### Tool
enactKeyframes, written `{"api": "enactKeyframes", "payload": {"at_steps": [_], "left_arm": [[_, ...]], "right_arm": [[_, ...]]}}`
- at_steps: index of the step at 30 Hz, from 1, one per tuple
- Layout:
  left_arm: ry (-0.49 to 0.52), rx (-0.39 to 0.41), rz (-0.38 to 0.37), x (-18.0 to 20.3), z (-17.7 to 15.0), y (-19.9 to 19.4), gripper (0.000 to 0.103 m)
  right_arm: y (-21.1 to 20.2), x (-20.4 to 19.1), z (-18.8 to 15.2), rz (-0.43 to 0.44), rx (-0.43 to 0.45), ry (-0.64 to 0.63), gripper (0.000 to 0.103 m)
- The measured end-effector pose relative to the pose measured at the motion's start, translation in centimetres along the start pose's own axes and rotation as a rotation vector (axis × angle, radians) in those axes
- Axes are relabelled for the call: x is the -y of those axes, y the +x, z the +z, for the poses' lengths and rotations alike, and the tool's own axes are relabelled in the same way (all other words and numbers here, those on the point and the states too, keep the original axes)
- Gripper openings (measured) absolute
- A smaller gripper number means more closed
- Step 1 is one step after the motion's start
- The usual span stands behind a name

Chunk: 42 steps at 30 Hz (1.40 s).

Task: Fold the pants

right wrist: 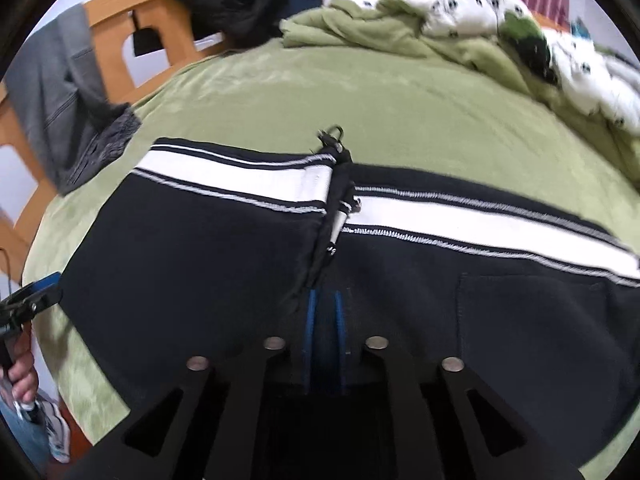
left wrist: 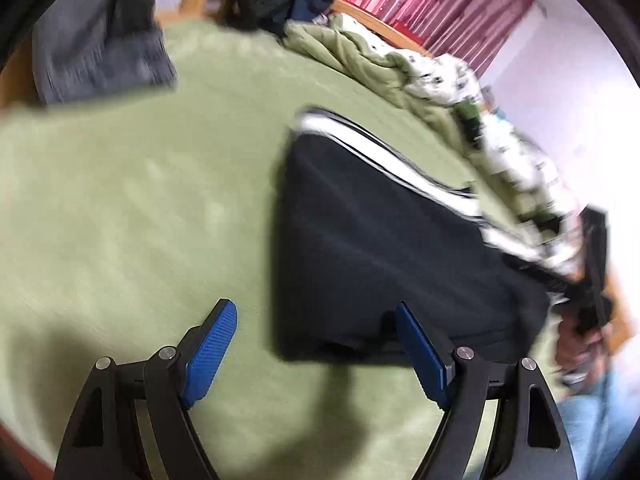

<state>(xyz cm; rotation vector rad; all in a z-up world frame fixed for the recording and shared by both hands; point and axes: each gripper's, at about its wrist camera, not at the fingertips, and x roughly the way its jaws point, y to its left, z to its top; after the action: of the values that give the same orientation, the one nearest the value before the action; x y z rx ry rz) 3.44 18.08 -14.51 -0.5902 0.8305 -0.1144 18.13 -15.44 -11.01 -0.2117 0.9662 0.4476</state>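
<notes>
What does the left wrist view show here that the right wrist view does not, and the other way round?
Only the left wrist view shows the left tool open with nothing between its blue pads, above the green bed cover. Only the right wrist view shows the right tool shut on the black pants, plus the drawstring and a pocket. Both show the pants' white stripe, the grey garment on the wooden bedframe and the rumpled duvet.
</notes>
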Motion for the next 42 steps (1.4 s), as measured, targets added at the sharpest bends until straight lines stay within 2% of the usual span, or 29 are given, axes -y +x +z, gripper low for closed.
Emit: {"api": "enactKeyframes", "payload": {"at_steps": [1, 4, 6, 9, 13, 15, 16, 19, 23, 24, 26, 30, 33, 36, 39, 42], "left_arm": [[-0.035, -0.007, -0.039, -0.4, -0.3, 0.5, 0.08], [-0.107, 0.046, -0.052, -0.6, -0.6, 0.8, 0.079], [-0.172, 0.035, -0.127, -0.8, -0.5, 1.3, 0.078], [-0.232, 0.036, -0.101, -0.7, -0.2, 1.9, 0.071], [-0.294, 0.047, -0.063, -0.8, -0.4, 1.7, 0.038], [-0.291, 0.039, -0.05, -0.6, 0.0, 1.3, 0.031], [-0.258, 0.04, -0.025, 0.2, 0.5, 0.9, 0.023], [-0.144, 0.041, 0.049, 3.2, 2.0, -0.2, 0.018], [0.068, 0.055, 0.146, 10.6, 4.8, -1.3, 0.016], [0.135, 0.065, 0.17, 13.4, 5.2, -1.4, 0.016], [0.219, 0.082, 0.18, 17.1, 5.7, -1.3, 0.016], [0.367, 0.097, 0.111, 25.8, 4.3, 1.1, 0.015], [0.438, 0.02, 0.013, 31.0, 0.9, 5.5, 0.014], [0.477, -0.077, -0.025, 33.0, -3.3, 10.1, 0.014], [0.485, -0.185, -0.039, 32.5, -6.9, 13.9, 0.014], [0.547, -0.176, -0.053, 32.4, -8.3, 12.8, 0.017]], "right_arm": [[-0.6, 0.1, -0.1, -0.003, 0.005, 0.003, 0.015], [-2.8, 0.6, -0.1, -0.024, 0.02, 0.052, 0.02], [-4.3, 1.5, -0.5, -0.026, 0.028, 0.117, 0.023], [-7.3, 3.0, -1.7, -0.032, 0.053, 0.201, 0.023], [-10.5, 4.3, -3.5, -0.056, 0.103, 0.256, 0.025], [-11.8, 5.1, -4.4, -0.083, 0.125, 0.266, 0.026], [-12.2, 5.5, -4.9, -0.095, 0.131, 0.264, 0.026], [-13.2, 7.3, -6.2, -0.103, 0.145, 0.286, 0.026], [-13.4, 9.6, -7.6, -0.103, 0.15, 0.285, 0.026], [-13.4, 10.0, -7.9, -0.106, 0.15, 0.278, 0.026], [-13.6, 10.8, -8.5, -0.138, 0.168, 0.259, 0.026], [-14.5, 12.9, -9.6, -0.222, 0.208, 0.285, 0.026], [-15.0, 14.7, -10.5, -0.27, 0.214, 0.32, 0.026], [-15.4, 15.8, -11.8, -0.359, 0.211, 0.311, 0.026], [-15.6, 16.4, -12.9, -0.368, 0.199, 0.317, 0.026], [-15.6, 16.9, -13.5, -0.358, 0.183, 0.32, 0.026]]}}
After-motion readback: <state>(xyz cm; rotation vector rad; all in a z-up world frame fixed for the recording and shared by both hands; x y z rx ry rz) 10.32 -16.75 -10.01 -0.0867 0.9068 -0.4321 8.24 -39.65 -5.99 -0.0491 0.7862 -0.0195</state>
